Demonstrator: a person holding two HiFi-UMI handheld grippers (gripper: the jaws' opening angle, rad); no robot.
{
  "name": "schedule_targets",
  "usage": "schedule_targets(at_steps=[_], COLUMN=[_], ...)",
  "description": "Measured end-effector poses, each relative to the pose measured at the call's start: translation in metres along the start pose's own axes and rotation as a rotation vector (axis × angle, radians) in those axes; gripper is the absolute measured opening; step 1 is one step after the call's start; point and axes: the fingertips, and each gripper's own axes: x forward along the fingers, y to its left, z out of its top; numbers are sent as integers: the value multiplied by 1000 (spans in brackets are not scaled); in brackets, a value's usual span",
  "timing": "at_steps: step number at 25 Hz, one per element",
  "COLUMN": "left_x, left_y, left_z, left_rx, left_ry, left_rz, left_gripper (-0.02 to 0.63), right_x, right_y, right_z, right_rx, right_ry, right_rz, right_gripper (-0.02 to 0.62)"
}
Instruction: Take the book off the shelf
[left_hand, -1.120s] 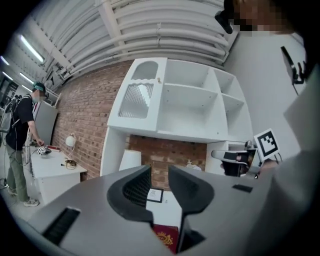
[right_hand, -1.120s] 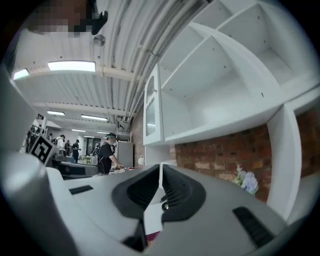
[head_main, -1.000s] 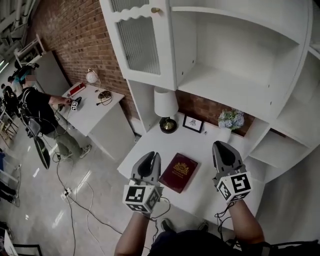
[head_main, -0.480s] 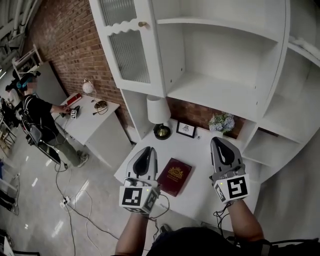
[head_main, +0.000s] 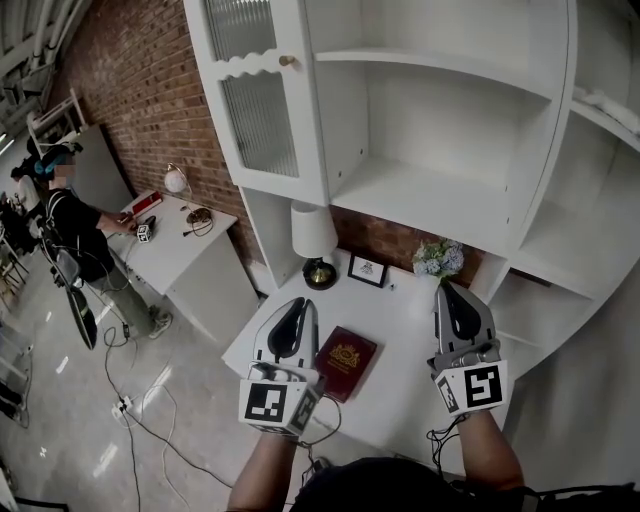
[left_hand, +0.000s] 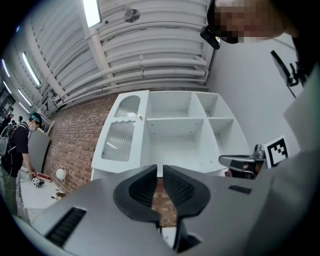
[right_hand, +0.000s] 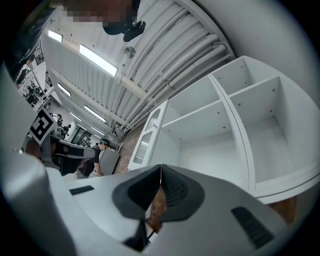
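A dark red book (head_main: 346, 362) with a gold emblem lies flat on the white desk surface (head_main: 402, 320) under the shelf unit. My left gripper (head_main: 299, 305) hovers just left of the book, shut and empty. My right gripper (head_main: 447, 292) is raised to the book's right, also shut with nothing in it. In the left gripper view my left gripper (left_hand: 160, 170) points up at the empty white shelf unit (left_hand: 176, 135). The right gripper view has my right gripper (right_hand: 160, 169) aimed at the same bare shelves (right_hand: 235, 130). The book is hidden in both gripper views.
On the desk's back stand a white lamp (head_main: 313, 240), a small picture frame (head_main: 367, 270) and a pot of pale flowers (head_main: 438, 260). A glazed cabinet door (head_main: 262, 85) is at the upper left. A person (head_main: 70, 230) stands at a side table (head_main: 175, 235) far left, cables on the floor.
Both grippers have risen above the desk. The head view shifted, so the book and desk now appear lower and the shelves fill more of the picture.
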Motion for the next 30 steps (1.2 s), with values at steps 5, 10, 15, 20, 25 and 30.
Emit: schedule_targets(at_steps=[5, 10, 15, 20, 25, 30], left_x=[4, 7, 9, 8, 8, 10], left_y=[3, 4, 4, 10, 12, 12], left_z=[0, -7, -15, -16, -14, -17], left_rx=[-3, -2, 2, 1, -8, -10], left_ry=[5, 19, 22, 13, 12, 23], left_rz=[23, 22, 18, 27, 36, 37], left_gripper=[38, 38, 38, 38, 38, 38], right_x=[2, 5, 6, 7, 6, 7], right_y=[-2, -1, 0, -1, -2, -3], right_z=[0, -4, -6, -8, -8, -11], right_rx=[-5, 6, 11, 17, 17, 21], right_ry=[-1, 4, 6, 11, 12, 15], right_rz=[2, 11, 22, 19, 17, 21], right_gripper=[3, 3, 2, 0, 2, 0])
